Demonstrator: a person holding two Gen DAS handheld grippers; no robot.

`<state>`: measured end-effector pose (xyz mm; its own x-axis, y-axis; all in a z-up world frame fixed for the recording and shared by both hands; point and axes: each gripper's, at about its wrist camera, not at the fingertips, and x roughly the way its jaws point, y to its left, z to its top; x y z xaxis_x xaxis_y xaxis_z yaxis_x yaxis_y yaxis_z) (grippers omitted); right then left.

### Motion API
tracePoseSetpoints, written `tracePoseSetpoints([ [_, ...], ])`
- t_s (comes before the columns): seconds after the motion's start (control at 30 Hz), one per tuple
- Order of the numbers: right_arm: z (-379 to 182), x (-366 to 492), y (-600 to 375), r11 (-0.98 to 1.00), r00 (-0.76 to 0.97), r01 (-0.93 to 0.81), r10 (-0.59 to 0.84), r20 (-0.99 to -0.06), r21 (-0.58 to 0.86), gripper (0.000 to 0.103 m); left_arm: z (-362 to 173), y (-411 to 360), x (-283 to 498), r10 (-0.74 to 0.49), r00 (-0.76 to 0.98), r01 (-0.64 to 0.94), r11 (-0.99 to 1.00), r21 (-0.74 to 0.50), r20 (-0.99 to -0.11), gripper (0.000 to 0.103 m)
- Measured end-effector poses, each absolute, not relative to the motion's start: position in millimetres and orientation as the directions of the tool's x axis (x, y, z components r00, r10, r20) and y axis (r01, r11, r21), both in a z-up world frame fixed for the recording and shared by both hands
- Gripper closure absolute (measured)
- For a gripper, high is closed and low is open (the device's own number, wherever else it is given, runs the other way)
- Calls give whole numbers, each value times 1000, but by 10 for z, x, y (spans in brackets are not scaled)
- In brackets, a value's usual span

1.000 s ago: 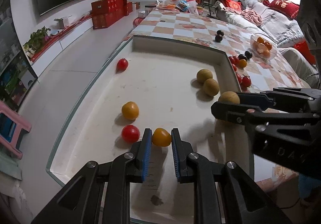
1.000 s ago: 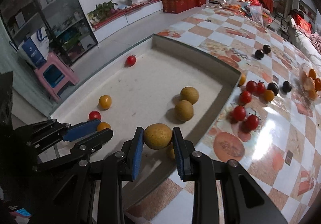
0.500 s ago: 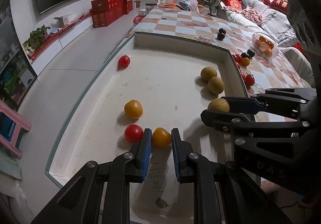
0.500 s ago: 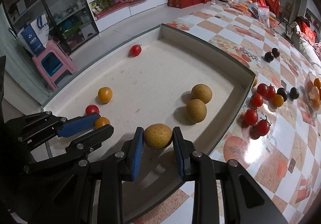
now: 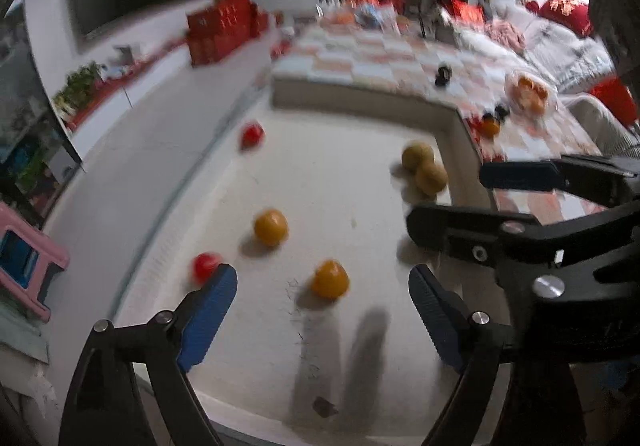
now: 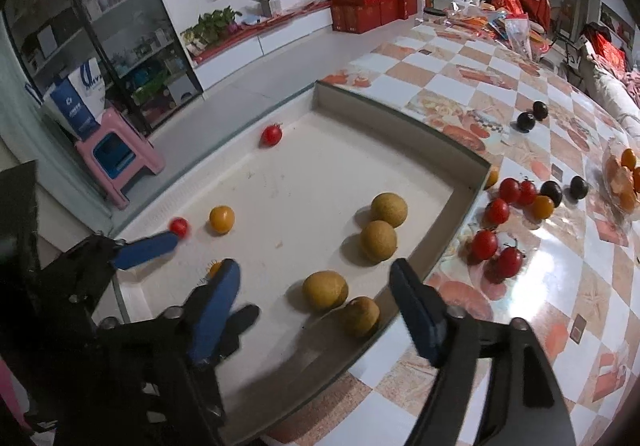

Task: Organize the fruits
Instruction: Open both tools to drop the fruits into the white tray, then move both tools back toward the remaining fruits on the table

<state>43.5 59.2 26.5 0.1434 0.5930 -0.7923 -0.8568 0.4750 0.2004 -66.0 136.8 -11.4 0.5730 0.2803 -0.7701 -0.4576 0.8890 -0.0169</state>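
Both grippers are hovering over the near end of the shallow tray point(image 6: 460, 198) on the worktop point(image 6: 532, 278), and both have just been opening their jaws.

The left gripper point(image 5: 322, 304) is standing with its fingers point(image 5: 210, 300) wide; the orange tomato point(image 5: 330, 279) is lying free on the tray floor between them, touched by neither pad. The right gripper point(image 6: 316, 300) is likewise spread wide, with the tan round fruit point(image 6: 325, 291) resting loose between its fingers, just beside a second tan fruit point(image 6: 362, 316) at the near tray wall. Judging by these releases, like fruits are being grouped inside the tray.

The left wrist view is blurred, yet it is showing the orange tomato clearly. The right wrist view alone is showing the unsorted red tomatoes point(image 6: 486, 244) waiting on the worktop past the right tray wall.
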Motion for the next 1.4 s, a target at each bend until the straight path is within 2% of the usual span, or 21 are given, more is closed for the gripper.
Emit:
tracePoseSetpoints([
  [0.3,353,705,246,562,225,-805,584,-780,189,16,6,1264,-598,262,582,-444,895,-31,-770,14],
  [0.57,249,1263,-404,720,315,-665,511,-800,198,15,211,834,-397,195,641,-339,940,-45,-742,14],
  [0.87,71,1563,-762,771,325,-602,473,-819,207,15,272,254,-40,108,664,-225,972,-60,-740,14],
  [1.13,-65,1834,-1001,794,314,-558,471,-824,242,15,113,-33,289,76,643,-204,976,-75,-762,14],
  [1.4,-152,1996,-941,783,309,-579,470,-827,228,15,-159,7,592,133,598,-271,962,-43,-790,14],
])
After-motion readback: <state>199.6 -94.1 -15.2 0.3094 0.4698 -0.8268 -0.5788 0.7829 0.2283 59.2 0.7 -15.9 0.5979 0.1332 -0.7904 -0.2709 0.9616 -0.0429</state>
